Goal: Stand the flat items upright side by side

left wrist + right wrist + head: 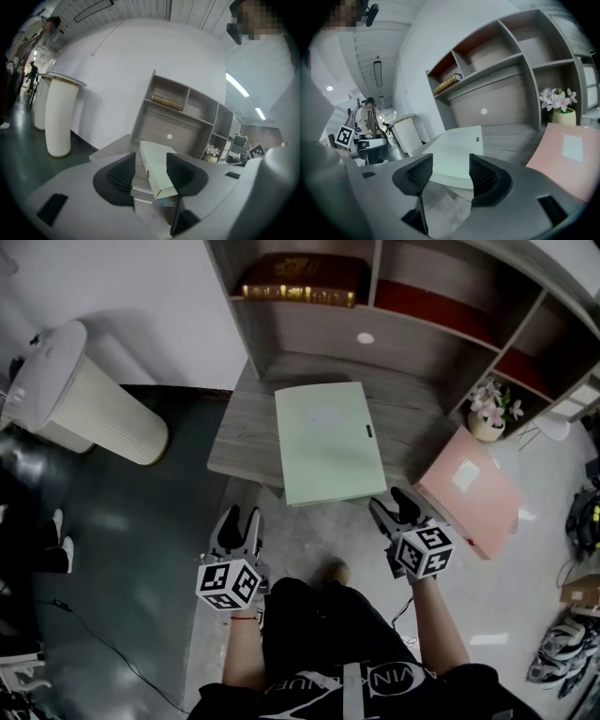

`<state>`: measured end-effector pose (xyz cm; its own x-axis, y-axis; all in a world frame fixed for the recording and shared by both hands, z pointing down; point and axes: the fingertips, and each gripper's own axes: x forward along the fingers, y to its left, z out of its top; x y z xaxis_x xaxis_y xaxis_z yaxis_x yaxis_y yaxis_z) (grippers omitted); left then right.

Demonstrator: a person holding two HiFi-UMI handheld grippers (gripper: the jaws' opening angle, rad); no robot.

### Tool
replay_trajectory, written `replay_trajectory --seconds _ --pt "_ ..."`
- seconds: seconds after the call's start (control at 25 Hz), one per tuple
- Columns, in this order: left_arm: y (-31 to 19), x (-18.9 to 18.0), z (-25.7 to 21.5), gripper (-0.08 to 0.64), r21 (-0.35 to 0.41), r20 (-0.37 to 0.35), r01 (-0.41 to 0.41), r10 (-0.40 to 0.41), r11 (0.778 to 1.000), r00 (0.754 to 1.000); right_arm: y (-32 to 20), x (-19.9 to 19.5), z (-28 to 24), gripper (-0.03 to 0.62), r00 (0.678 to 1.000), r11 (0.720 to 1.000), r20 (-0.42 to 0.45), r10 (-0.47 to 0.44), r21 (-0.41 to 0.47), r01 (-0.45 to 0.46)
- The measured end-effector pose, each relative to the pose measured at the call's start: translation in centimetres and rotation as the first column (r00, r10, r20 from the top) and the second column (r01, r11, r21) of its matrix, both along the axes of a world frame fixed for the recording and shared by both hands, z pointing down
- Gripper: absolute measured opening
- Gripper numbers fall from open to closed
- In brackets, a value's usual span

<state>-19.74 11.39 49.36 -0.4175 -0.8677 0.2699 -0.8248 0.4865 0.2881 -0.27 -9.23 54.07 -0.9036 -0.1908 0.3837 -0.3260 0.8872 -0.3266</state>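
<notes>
Spread and empty, my left claw (240, 515) and right claw (388, 500) hover just short of the pale green folder (328, 439) lying flat on the counter (239, 442); a pink folder (473, 488) lies to its right.

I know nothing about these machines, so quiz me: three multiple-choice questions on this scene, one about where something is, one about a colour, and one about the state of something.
1. Where is the brown book?
A. On the floor
B. Up in the shelf unit
C. In the person's hand

2. What colour is the folder lying flat in the middle of the desk?
A. Pale green
B. Dark blue
C. Black

3. How do the left tongs stand?
A. Shut on the folder
B. Open, gripping nothing
C. Shut on the book

Answers:
1. B, the book lies in the top left compartment.
2. A, the head view shows a pale green cover.
3. B, in the left gripper view the jaws stand apart, with the folder farther off beyond them.
</notes>
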Motion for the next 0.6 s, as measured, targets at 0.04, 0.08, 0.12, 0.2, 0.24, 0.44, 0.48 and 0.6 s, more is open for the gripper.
replay_trajectory --seconds 0.04,0.08,0.12,0.2,0.24,0.44,0.48,0.6 --pt "-0.2 -0.1 0.3 0.195 -0.002 -0.015 -0.006 0.006 1.0 1.0 -0.4 -0.4 0.3 0.254 1.0 1.0 -0.016 0.002 -0.002 -0.002" --pt "-0.5 -0.2 0.7 0.198 -0.003 -0.03 -0.013 0.013 1.0 0.999 -0.8 -0.8 0.5 0.259 1.0 1.0 -0.03 0.005 -0.004 -0.005" --pt "-0.7 -0.3 1.0 0.198 -0.005 -0.043 -0.024 0.024 1.0 0.999 -1.3 -1.3 0.7 0.266 0.999 1.0 -0.044 0.007 -0.008 -0.008" --pt "-1.4 -0.6 1.9 0.198 -0.017 -0.064 -0.058 0.056 0.998 0.996 -2.0 -2.6 1.1 0.279 0.998 1.0 -0.068 0.006 -0.016 -0.007" --pt "-1.9 -0.8 2.3 0.198 -0.024 -0.075 -0.078 0.076 0.997 0.994 -2.3 -3.3 1.2 0.285 0.997 1.0 -0.077 0.0 -0.015 -0.001" --pt "-5.3 -3.4 2.9 0.201 0.028 -0.158 -0.13 0.132 0.991 0.978 -5.1 -6.8 1.7 0.325 0.987 1.0 -0.157 -0.018 -0.018 0.015" --pt "-5.8 -4.1 2.6 0.201 0.039 -0.165 -0.135 0.139 0.99 0.977 -5.7 -7.6 1.9 0.329 0.985 1.0 -0.171 -0.016 -0.029 0.011" --pt "-6.5 -5.8 2.2 0.201 0.037 -0.164 -0.161 0.165 0.986 0.973 -7.6 -9.1 3.0 0.341 0.98 0.995 -0.197 0.012 -0.095 -0.031"
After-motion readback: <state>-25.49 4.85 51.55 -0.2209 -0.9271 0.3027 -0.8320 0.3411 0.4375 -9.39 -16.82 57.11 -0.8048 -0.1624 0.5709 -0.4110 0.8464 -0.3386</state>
